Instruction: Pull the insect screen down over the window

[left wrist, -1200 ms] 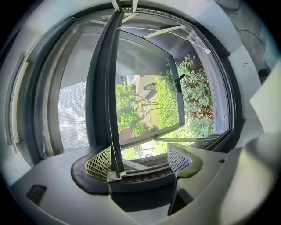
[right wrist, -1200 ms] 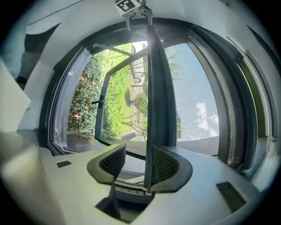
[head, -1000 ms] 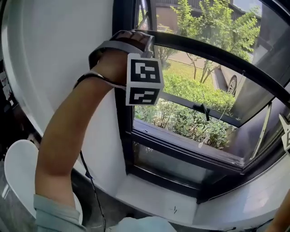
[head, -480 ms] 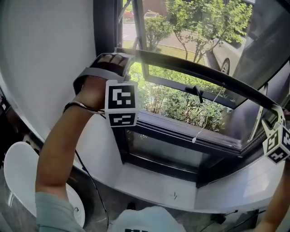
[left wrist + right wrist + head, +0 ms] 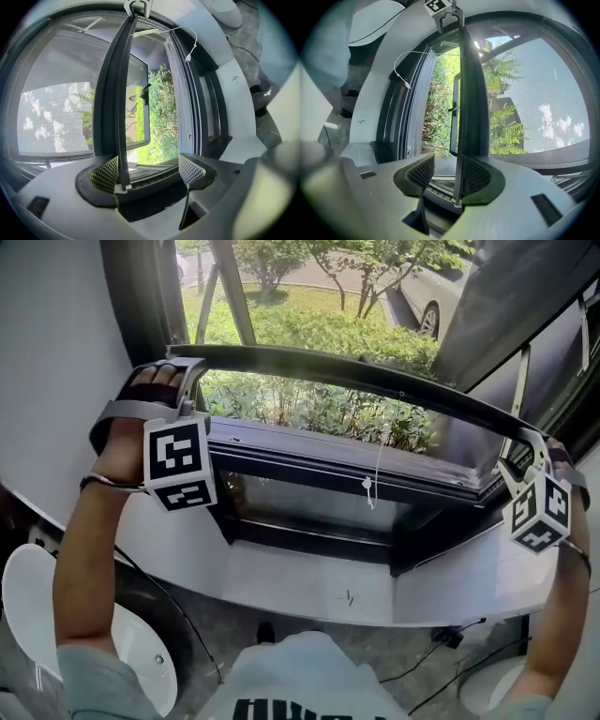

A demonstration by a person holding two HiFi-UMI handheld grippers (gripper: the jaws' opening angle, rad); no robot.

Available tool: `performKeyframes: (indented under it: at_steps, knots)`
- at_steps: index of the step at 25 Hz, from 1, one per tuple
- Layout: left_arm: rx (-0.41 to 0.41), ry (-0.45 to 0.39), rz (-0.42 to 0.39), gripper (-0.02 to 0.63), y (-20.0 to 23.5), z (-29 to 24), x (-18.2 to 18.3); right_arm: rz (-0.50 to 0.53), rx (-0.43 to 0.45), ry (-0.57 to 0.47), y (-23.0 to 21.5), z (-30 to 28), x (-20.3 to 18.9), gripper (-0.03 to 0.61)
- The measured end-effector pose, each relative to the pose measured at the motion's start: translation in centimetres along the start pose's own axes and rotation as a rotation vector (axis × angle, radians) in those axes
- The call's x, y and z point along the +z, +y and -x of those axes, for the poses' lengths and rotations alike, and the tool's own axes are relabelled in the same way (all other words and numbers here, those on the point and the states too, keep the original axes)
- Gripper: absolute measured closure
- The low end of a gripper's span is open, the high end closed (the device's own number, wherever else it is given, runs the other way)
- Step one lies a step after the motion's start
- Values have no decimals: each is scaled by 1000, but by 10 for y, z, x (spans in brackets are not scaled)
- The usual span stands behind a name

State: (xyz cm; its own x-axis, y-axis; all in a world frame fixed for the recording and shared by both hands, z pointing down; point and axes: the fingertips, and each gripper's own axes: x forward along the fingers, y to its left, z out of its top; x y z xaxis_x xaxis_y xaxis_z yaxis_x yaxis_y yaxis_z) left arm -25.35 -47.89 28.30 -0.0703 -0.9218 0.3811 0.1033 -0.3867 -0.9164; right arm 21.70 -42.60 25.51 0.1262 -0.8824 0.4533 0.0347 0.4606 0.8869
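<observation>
Spanning the window [image 5: 309,460] from side to side, the dark pull bar [image 5: 356,376] of the insect screen is seen in the head view with a claw at each end. The left claw [image 5: 180,367] is set over the bar's left end and the right claw [image 5: 525,457] is placed at its right end, just beside the frame.

In the left gripper view the left claw [image 5: 147,168] is spread: the bar [image 5: 119,93] lies against one pad only, and a wide gap is left to the other pad. In the right gripper view the right claw [image 5: 451,174] is likewise parted; the bar [image 5: 471,84] is pressed to one pad, while the opposite pad is kept clear of it.

The grey mesh [image 5: 543,93] is stretched on the far side of the bar. Between the bar and the lower frame the opening is uncovered, and green shrubs [image 5: 309,404] are seen through it. A thin white cord [image 5: 375,465] is hung from the bar, its small knob ending in front of the lower frame. A white sill [image 5: 309,582] is set beneath the window.
</observation>
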Motion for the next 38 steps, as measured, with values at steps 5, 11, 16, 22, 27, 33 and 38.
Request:
performKeyframes:
  at_steps: [5,11,16,22,27,33,38]
  knots:
    - [-60,14,-24,219,-22,-10,4,19,59,42,21,-11,-2,385]
    - [-184,11,-65,219,-93,-33,12,58,190,59,90,-44,3,387]
    - [-210,19,-75,219,-122,-43,16,51,211,65,118,-57,5,387]
    - [-232,31,-89,219,-144,-51,18,39,210,71,138,-68,8,387]
    - [-246,38,-90,219,-159,-57,21,14,218,68,152,-75,8,387]
    - [-301,47,-106,219,-193,-67,24,24,258,77,185,-89,12,387]
    - [-309,47,-104,220,-199,-69,23,1,253,75,191,-92,15,387]
